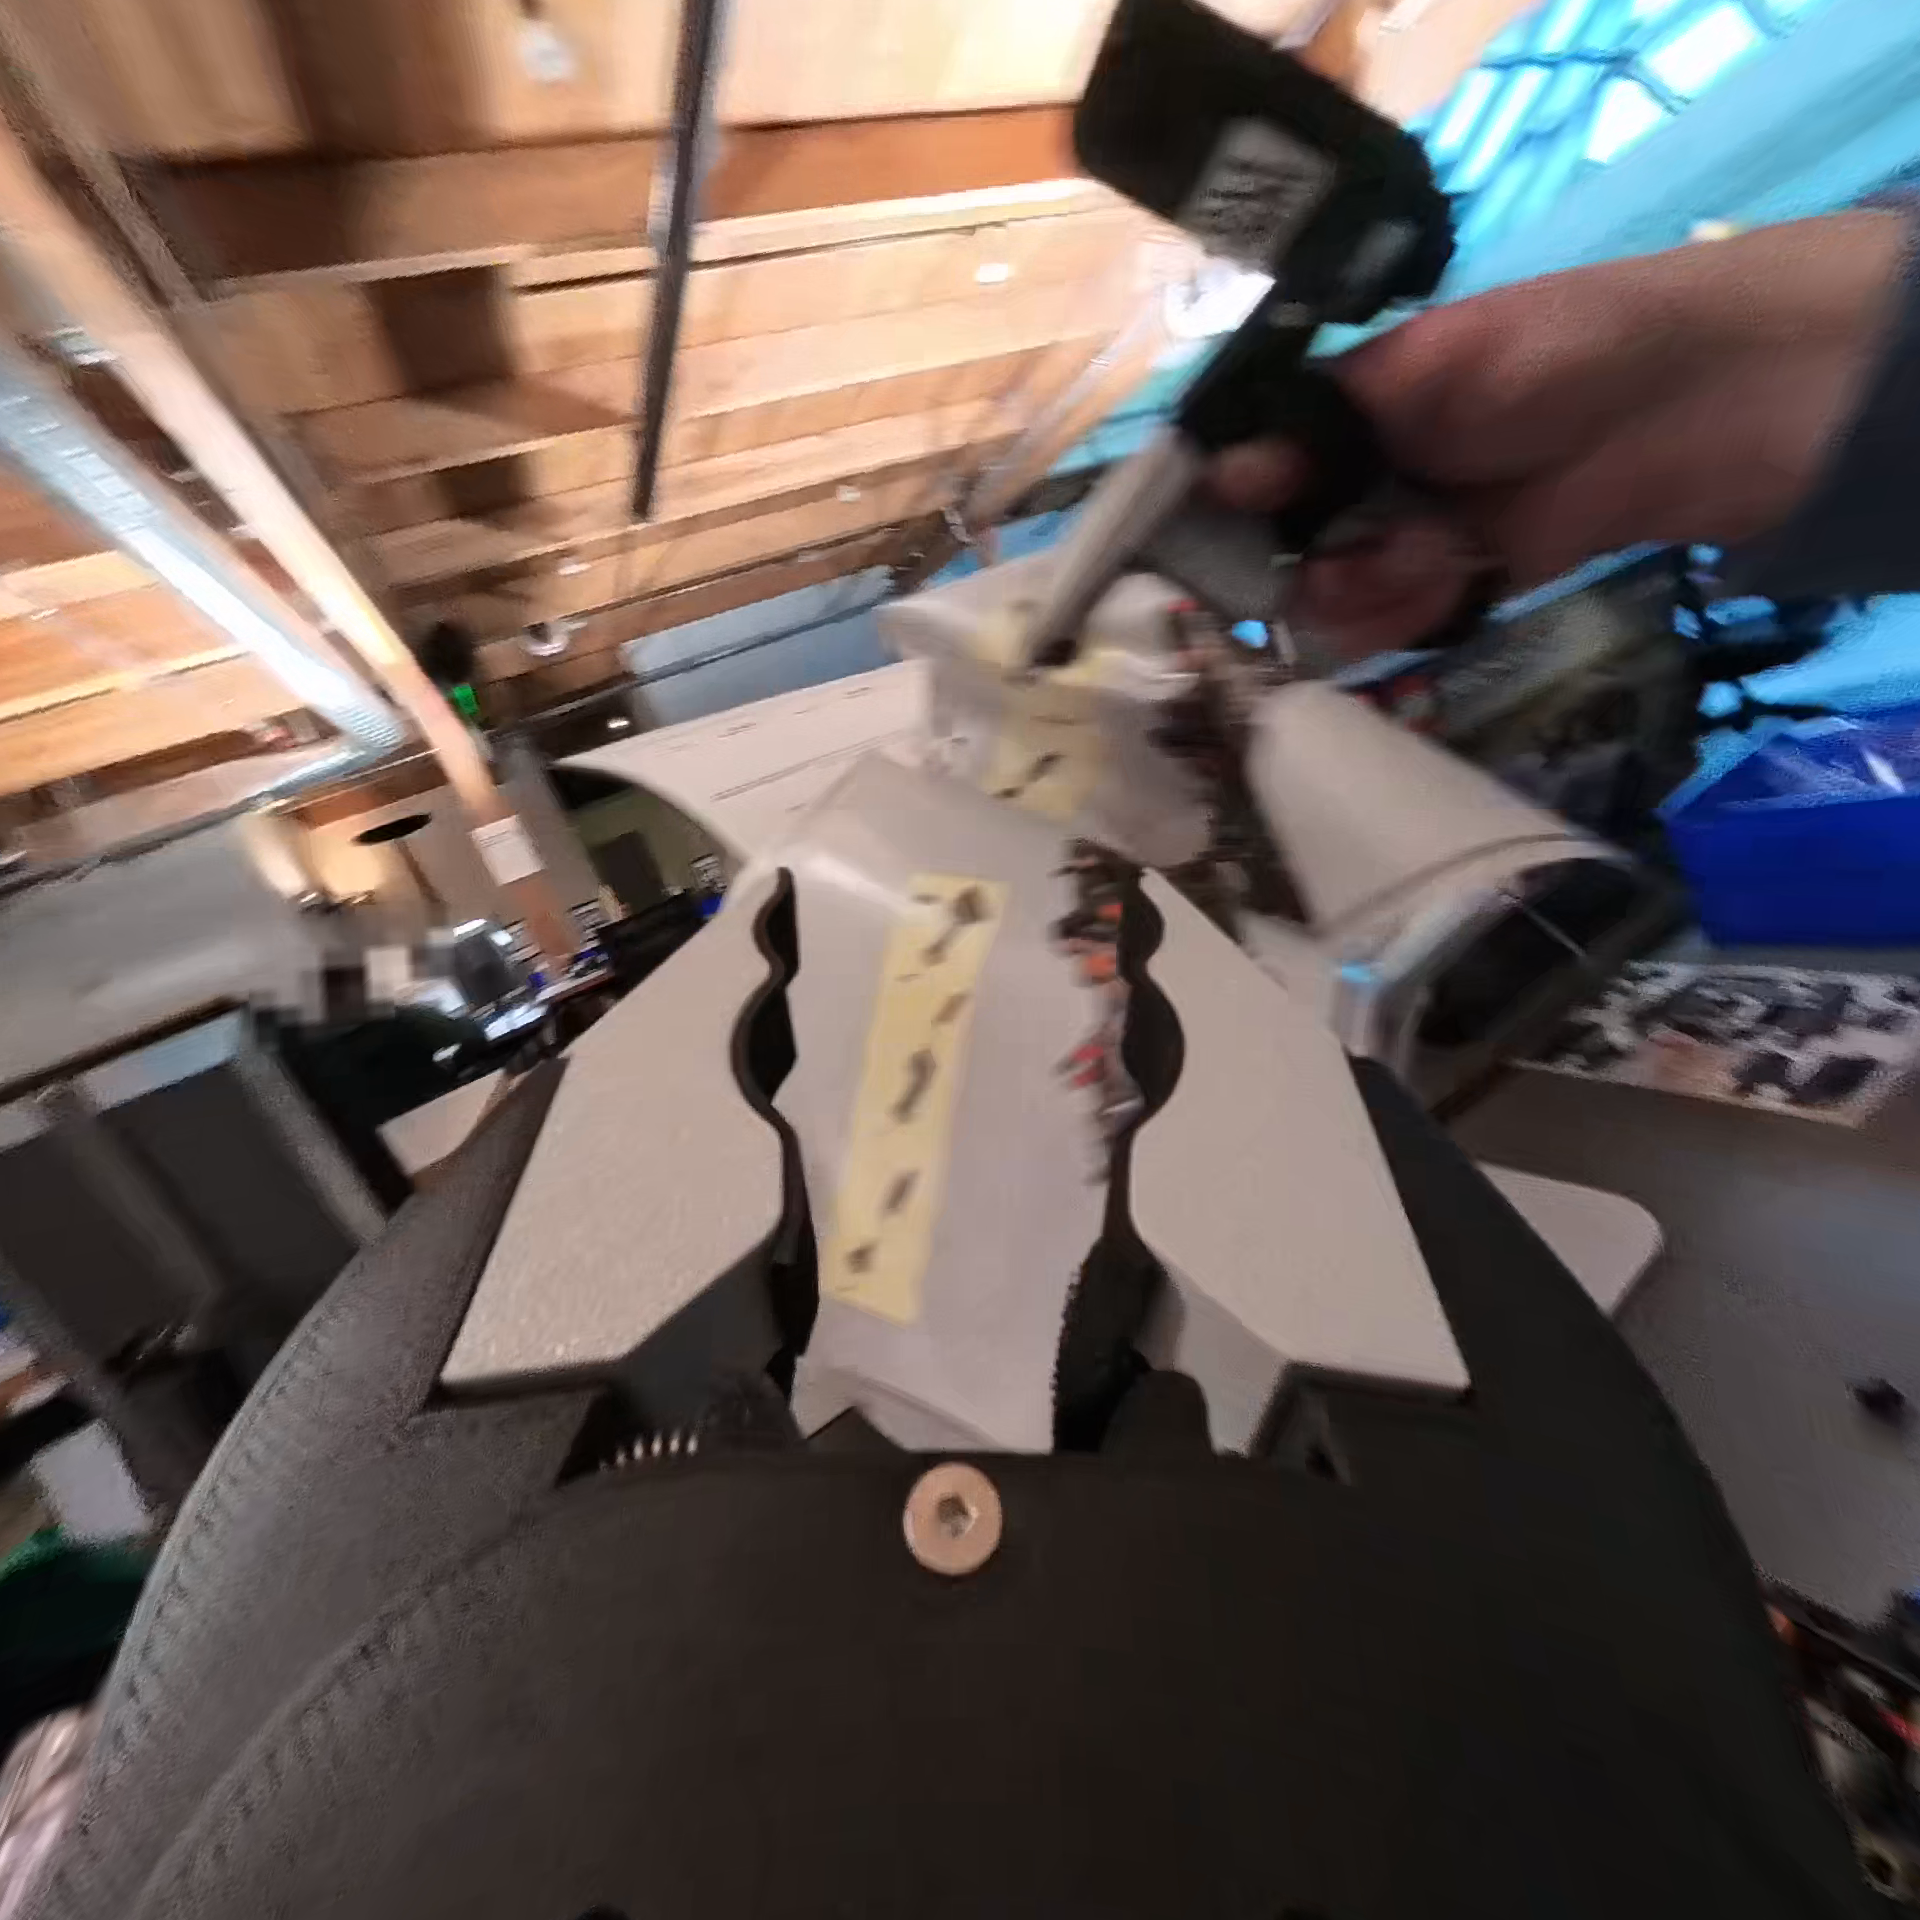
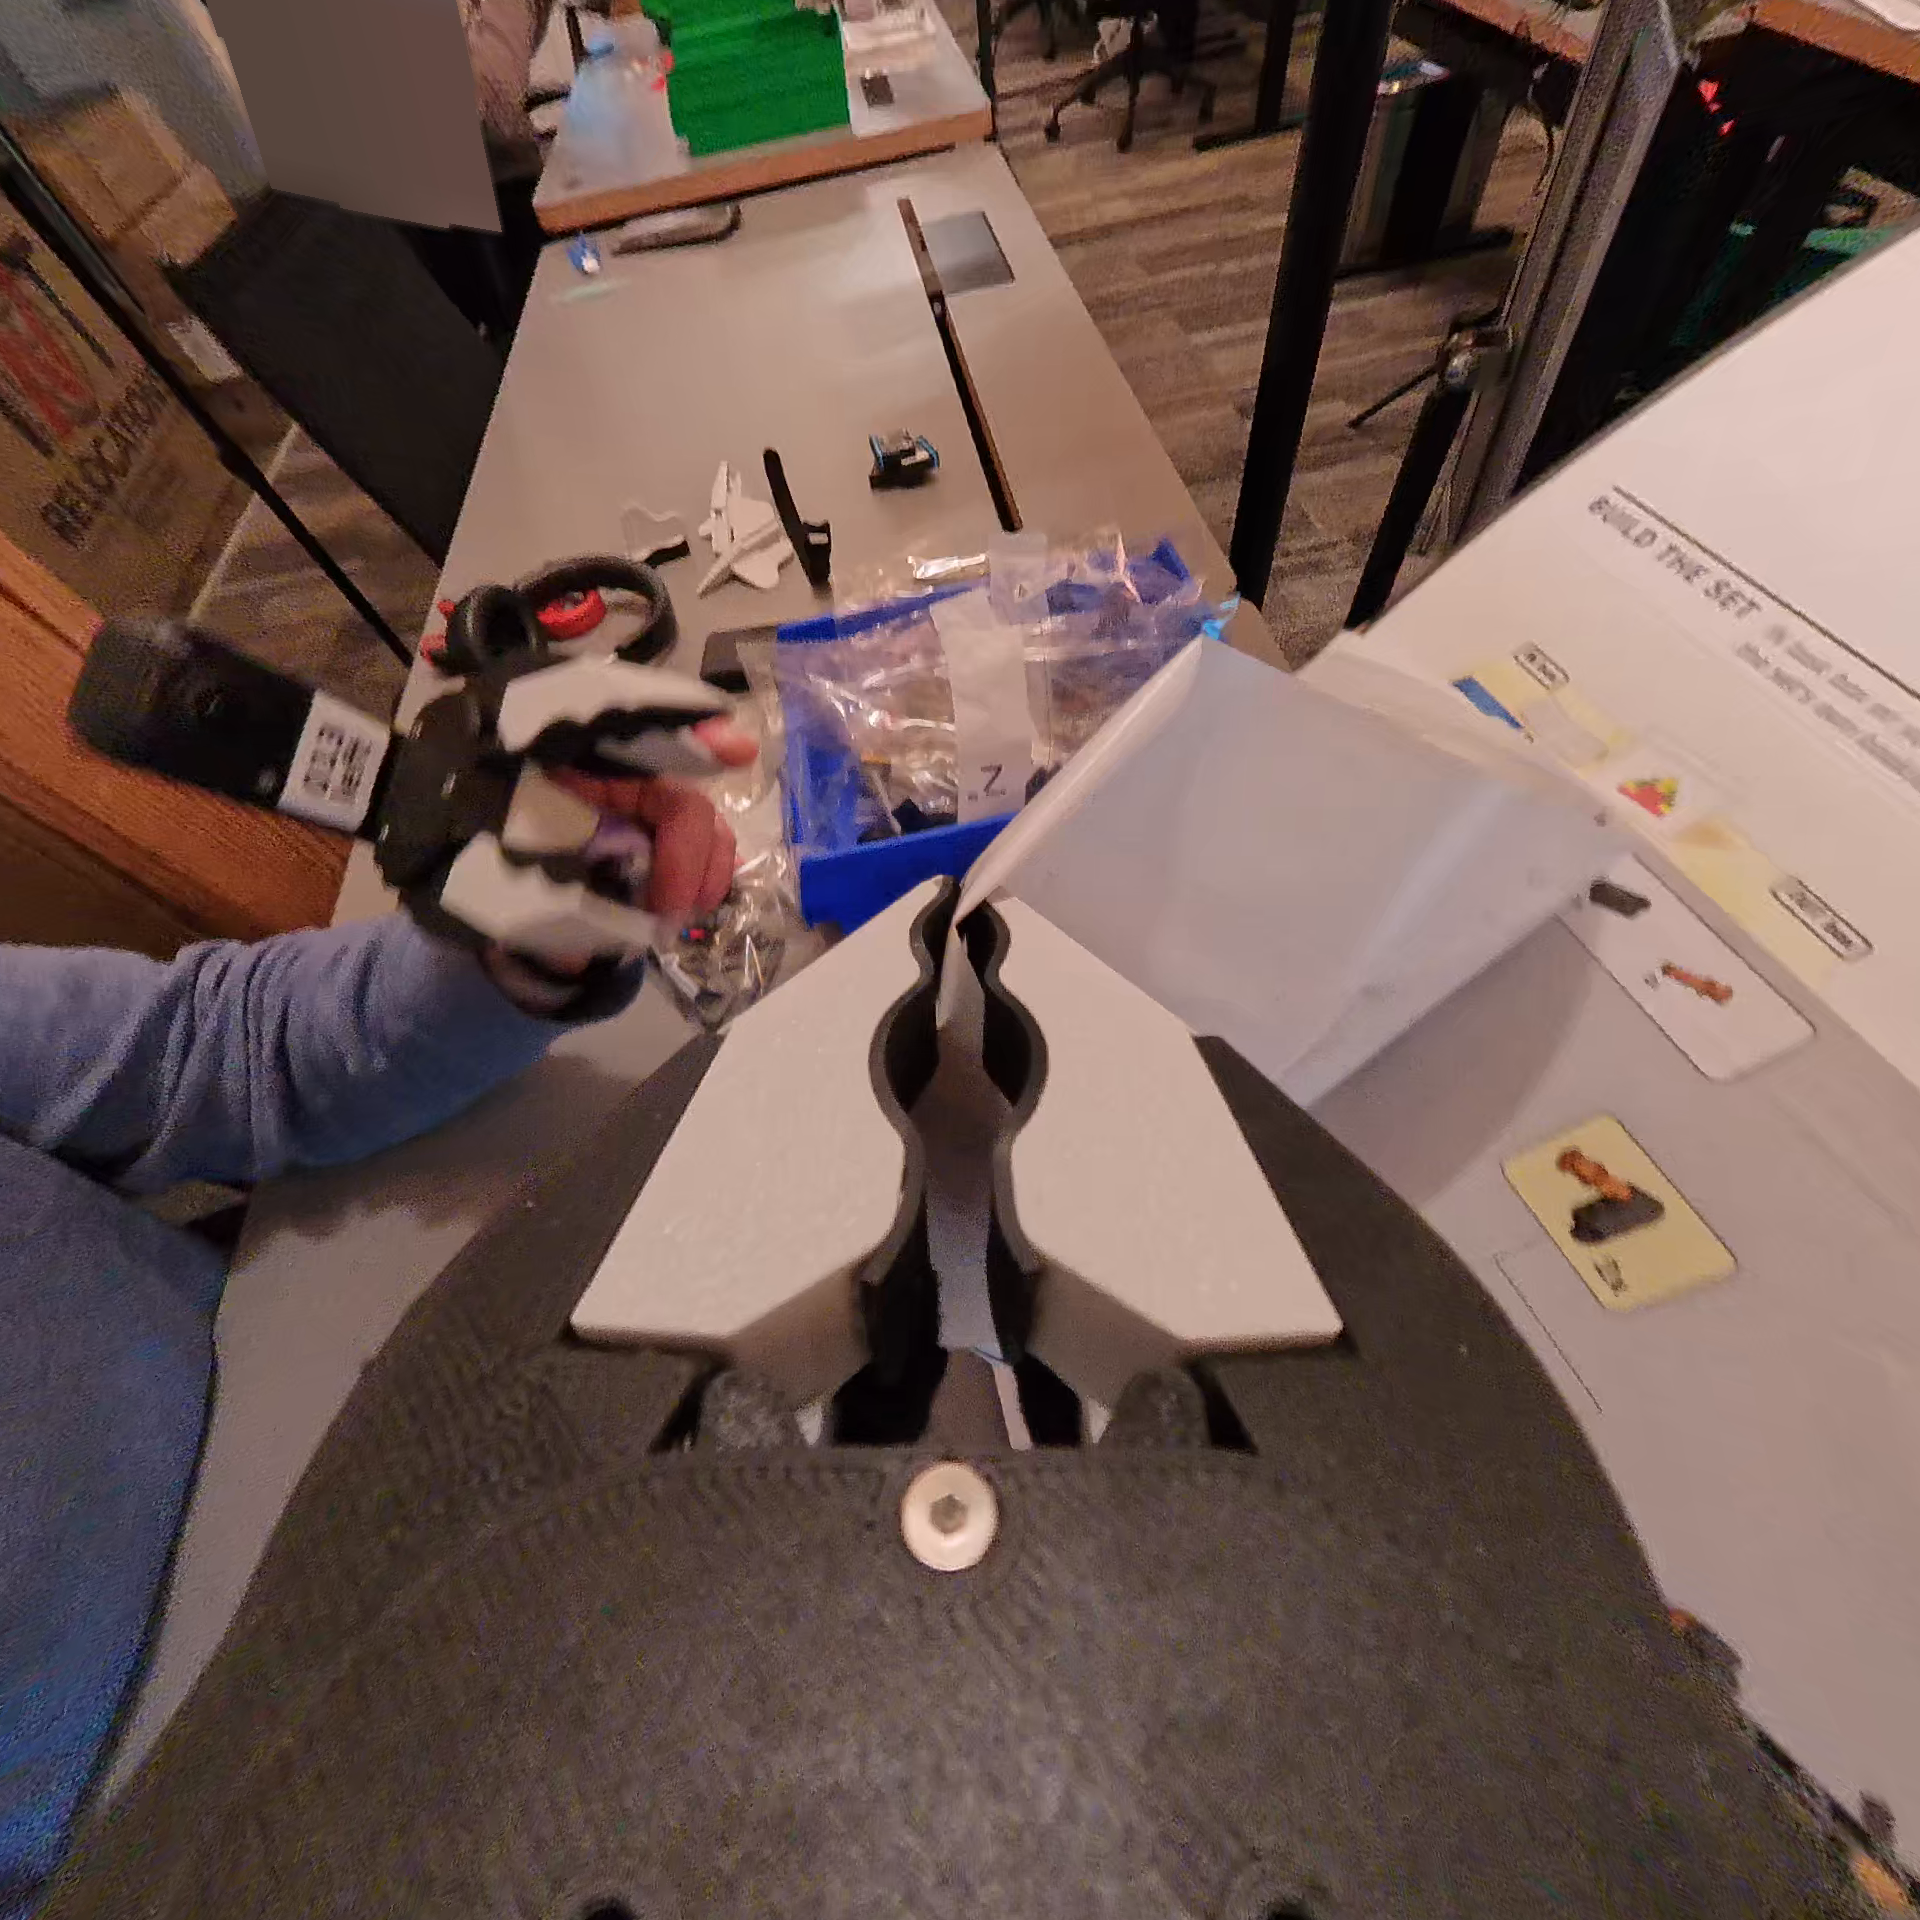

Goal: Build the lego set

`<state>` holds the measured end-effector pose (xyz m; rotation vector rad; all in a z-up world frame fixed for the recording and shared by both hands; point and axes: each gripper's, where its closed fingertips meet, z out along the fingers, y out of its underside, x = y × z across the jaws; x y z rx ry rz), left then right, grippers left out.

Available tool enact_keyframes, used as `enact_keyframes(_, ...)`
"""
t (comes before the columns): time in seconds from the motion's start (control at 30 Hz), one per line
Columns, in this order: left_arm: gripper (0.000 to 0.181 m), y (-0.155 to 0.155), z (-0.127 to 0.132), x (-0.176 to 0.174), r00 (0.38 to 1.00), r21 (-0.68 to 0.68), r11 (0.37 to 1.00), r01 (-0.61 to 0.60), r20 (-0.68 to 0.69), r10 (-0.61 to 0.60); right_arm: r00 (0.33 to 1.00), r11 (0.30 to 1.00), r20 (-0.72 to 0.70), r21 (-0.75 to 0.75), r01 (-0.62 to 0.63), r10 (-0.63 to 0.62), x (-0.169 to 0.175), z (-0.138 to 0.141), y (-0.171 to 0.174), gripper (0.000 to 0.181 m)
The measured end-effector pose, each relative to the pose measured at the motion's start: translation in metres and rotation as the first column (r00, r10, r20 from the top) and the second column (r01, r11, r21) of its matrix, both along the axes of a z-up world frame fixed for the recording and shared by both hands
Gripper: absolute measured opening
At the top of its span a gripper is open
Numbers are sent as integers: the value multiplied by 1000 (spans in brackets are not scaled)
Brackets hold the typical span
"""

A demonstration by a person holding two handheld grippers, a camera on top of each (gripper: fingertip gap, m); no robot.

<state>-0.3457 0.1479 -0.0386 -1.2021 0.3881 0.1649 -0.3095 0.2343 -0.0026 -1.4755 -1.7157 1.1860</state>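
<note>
The instruction booklet (image 2: 1714,1039) lies open on the grey table at the right. My right gripper (image 2: 951,904) is shut on the edge of one white page (image 2: 1299,852) and holds it lifted and curled over the booklet. In the blurred left wrist view the right gripper (image 1: 1039,665) pinches the page (image 1: 935,1091) ahead of me. My left gripper (image 1: 961,894) is open and empty, with the page showing through the gap between its fingers. It also shows in the right wrist view (image 2: 675,831), in the air left of the booklet.
A blue bin (image 2: 904,852) with clear plastic bags of pieces stands behind the page; it also shows in the left wrist view (image 1: 1808,862). More bags (image 2: 727,956) lie beside it. A white toy plane (image 2: 743,540) and a black ring-shaped item (image 2: 582,608) lie farther back. My right fingertips sit around 11 centimetres from my left ones.
</note>
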Motion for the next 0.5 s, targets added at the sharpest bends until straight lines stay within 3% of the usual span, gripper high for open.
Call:
enact_keyframes(0.1,83,2,-9,41,987,-48,994,99,-124,-104,999,999,-34,-30,22,-23,-19,6,-2,0)
enact_keyframes(0.23,80,23,-26,32,978,-85,993,-80,-199,62,999,997,-25,-65,31,-33,-36,3,-6,0)
enact_keyframes(0.33,66,24,-28,38,984,-93,994,-62,-174,45,999,997,-12,-62,40,-40,-43,-2,-8,1)
enact_keyframes(0.4,30,23,-21,31,991,-64,994,-91,-104,84,998,997,-10,-57,56,-56,-46,-5,-7,7)
enact_keyframes(0.47,6,22,-20,26,996,-63,995,-82,-42,79,999,997,-9,-55,53,-53,-47,-6,-7,26)
enact_keyframes(0.5,2,22,-21,23,998,-67,995,-70,-1,70,999,997,-5,-55,46,-46,-46,-6,-8,37)
